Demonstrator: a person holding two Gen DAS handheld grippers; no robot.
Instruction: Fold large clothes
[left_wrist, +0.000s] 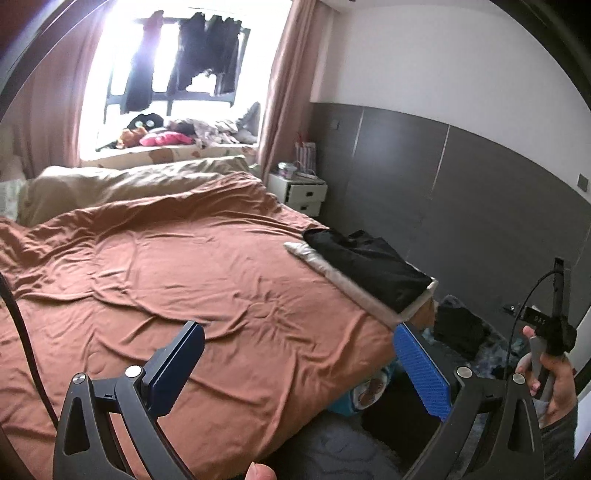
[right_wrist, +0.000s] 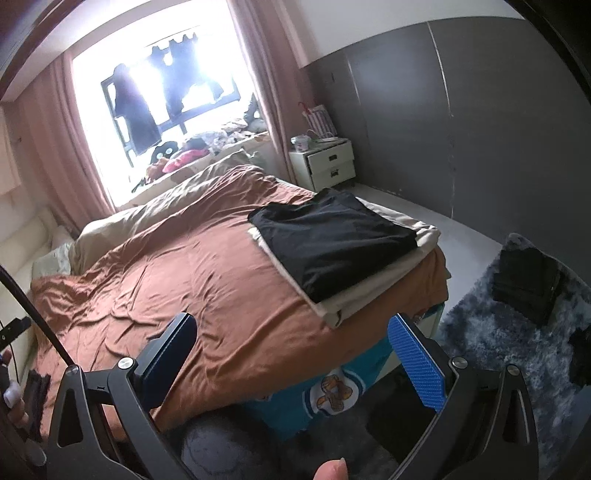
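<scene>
A folded black garment (left_wrist: 369, 264) (right_wrist: 332, 240) lies on a folded cream cloth (left_wrist: 354, 291) (right_wrist: 365, 295) at the right corner of the bed. The bed is covered by a wrinkled rust-brown sheet (left_wrist: 184, 266) (right_wrist: 207, 280). My left gripper (left_wrist: 297, 360) is open and empty, held above the bed's near edge. My right gripper (right_wrist: 291, 354) is open and empty, held above the bed's near right corner, short of the folded pile. The right gripper's handle and hand (left_wrist: 546, 354) show at the right of the left wrist view.
More dark clothes (right_wrist: 528, 284) lie on a grey shaggy rug (right_wrist: 491, 332) right of the bed. A white nightstand (right_wrist: 325, 162) stands by the grey wall. Clothes hang in the bright window (left_wrist: 192, 62). A beige duvet (left_wrist: 122, 181) lies at the head.
</scene>
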